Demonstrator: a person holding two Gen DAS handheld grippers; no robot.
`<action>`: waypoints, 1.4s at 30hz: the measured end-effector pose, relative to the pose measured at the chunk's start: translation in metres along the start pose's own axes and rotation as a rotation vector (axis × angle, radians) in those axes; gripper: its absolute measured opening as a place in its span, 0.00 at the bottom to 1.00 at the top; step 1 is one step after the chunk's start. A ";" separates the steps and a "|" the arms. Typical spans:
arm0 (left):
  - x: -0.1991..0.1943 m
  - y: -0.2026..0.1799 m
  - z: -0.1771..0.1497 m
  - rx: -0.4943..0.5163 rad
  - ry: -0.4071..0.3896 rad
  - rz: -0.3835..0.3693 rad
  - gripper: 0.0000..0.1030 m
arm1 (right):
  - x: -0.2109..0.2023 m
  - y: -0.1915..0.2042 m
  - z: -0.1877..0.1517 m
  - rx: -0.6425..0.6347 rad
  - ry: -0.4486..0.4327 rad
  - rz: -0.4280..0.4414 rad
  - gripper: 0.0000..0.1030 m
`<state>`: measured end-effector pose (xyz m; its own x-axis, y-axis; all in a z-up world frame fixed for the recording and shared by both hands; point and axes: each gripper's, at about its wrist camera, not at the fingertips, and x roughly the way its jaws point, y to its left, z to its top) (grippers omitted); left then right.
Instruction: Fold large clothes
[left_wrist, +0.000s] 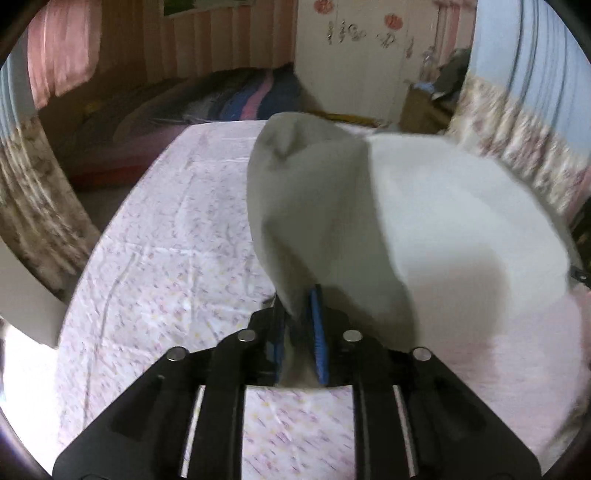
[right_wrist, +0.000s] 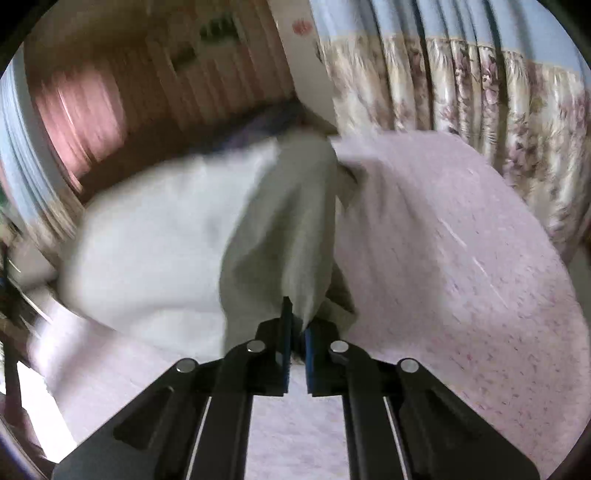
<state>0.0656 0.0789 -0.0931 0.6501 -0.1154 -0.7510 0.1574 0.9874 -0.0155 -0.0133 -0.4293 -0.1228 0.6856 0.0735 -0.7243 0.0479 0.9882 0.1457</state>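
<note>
A large white garment (left_wrist: 436, 229) is lifted above the pink floral bed sheet (left_wrist: 155, 258). My left gripper (left_wrist: 297, 306) is shut on one edge of it, the cloth pinched between the blue pads and billowing up and to the right. In the right wrist view my right gripper (right_wrist: 297, 321) is shut on another edge of the same white garment (right_wrist: 155, 251), which hangs up and to the left above the sheet (right_wrist: 461, 277). Both views are blurred by motion.
The bed runs forward from me, with its left edge (left_wrist: 122, 206) dropping to a dark floor. Folded striped bedding (left_wrist: 251, 96) lies beyond the bed's far end. Floral curtains (right_wrist: 498, 103) hang along the right side. A cluttered stand (left_wrist: 432, 99) is at the far right.
</note>
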 end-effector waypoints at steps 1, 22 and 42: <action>0.004 -0.002 0.001 0.007 -0.012 0.053 0.34 | 0.003 0.003 -0.002 -0.009 0.001 -0.019 0.06; -0.046 -0.076 0.019 -0.070 -0.133 0.129 0.97 | -0.032 0.027 -0.005 0.213 -0.181 -0.064 0.85; 0.015 -0.193 0.022 0.109 -0.061 0.011 0.97 | -0.005 0.029 -0.034 0.362 -0.106 -0.028 0.86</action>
<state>0.0618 -0.1158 -0.0869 0.6956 -0.1143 -0.7093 0.2281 0.9713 0.0671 -0.0402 -0.3969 -0.1379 0.7505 0.0139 -0.6608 0.3088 0.8765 0.3692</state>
